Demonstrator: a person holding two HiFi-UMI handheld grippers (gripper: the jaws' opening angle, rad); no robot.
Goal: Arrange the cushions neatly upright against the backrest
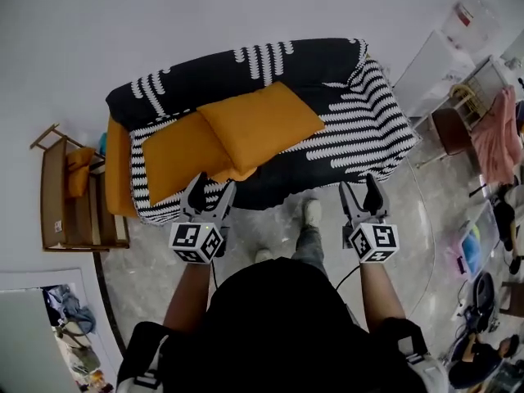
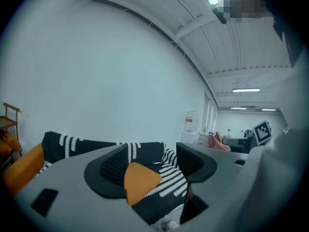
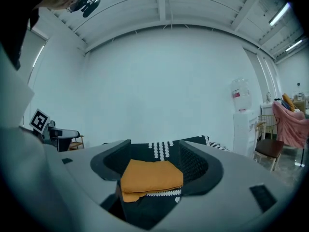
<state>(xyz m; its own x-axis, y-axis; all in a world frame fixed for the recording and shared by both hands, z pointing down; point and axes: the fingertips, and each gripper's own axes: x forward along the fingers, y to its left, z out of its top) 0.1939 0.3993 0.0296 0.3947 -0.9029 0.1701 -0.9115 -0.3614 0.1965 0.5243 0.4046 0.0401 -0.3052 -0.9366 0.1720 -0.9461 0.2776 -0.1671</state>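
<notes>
Leftmost, a wooden rack (image 1: 57, 199) stands beside the sofa (image 1: 360, 137), where two cushions (image 1: 176, 158) (image 1: 260, 125) lie flat and overlapping on the seat. The left gripper (image 1: 211, 185) and right gripper (image 1: 360, 185) hover at its front edge, both jaws apart and empty. A pink cloth (image 1: 495, 137) hangs far right.

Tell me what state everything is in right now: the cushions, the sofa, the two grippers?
Top cushion: lying flat on the seat, overlapping the lower one, not upright.
Lower cushion: lying flat, partly covered.
Sofa: draped in a black-and-white striped cover.
Left gripper: open, empty, short of the seat.
Right gripper: open, empty.
</notes>
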